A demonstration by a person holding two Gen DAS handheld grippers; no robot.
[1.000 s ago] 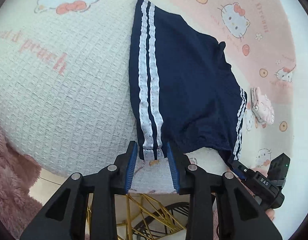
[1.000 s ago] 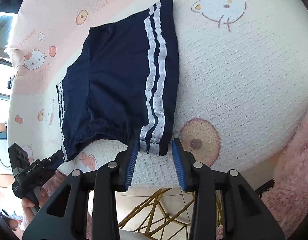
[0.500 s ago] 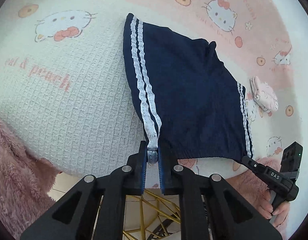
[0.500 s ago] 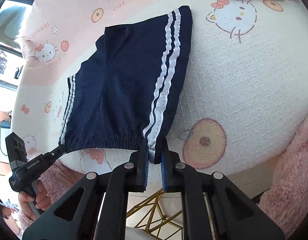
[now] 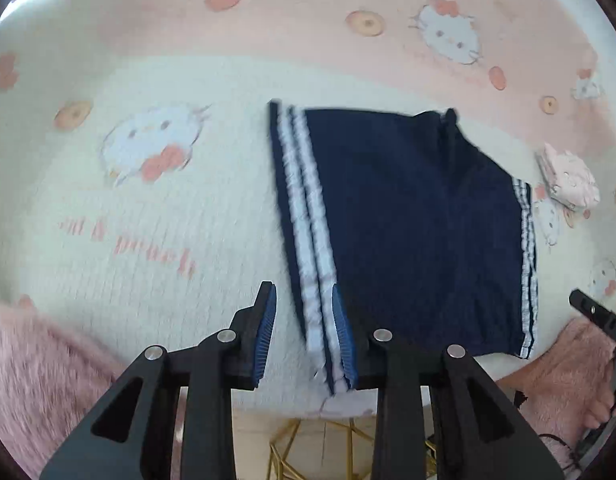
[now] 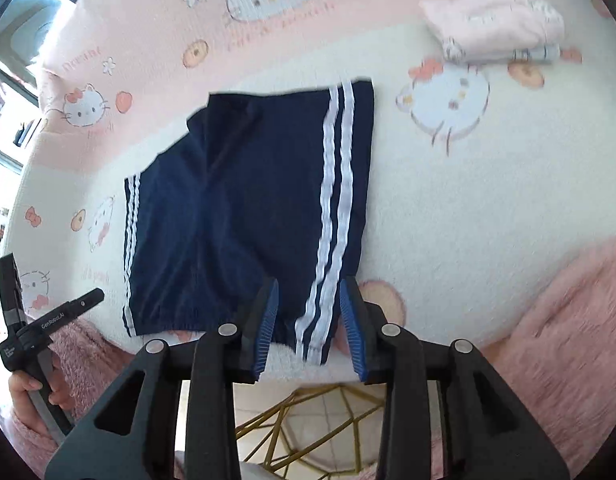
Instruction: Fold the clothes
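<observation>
Navy shorts (image 5: 407,216) with white side stripes lie flat on the table, waistband at the near edge. They also show in the right wrist view (image 6: 248,208). My left gripper (image 5: 304,332) is open, its fingers straddling the striped left waistband corner. My right gripper (image 6: 309,330) is open, its fingers either side of the striped right waistband corner. Neither holds cloth. Each gripper shows at the edge of the other's view, the right one (image 5: 599,316) and the left one (image 6: 48,320).
A white and pink cartoon-cat blanket (image 5: 148,200) covers the table. A folded pink garment (image 6: 495,24) lies at the far right, also in the left wrist view (image 5: 567,178). Fluffy pink sleeves (image 6: 567,340) flank the grippers. A gold wire frame (image 6: 308,420) shows below the table edge.
Both grippers closed on the waistband corners half a second ago, pulled the shorts toward the near edge, and have now opened and let go. The shorts lie flatter.
</observation>
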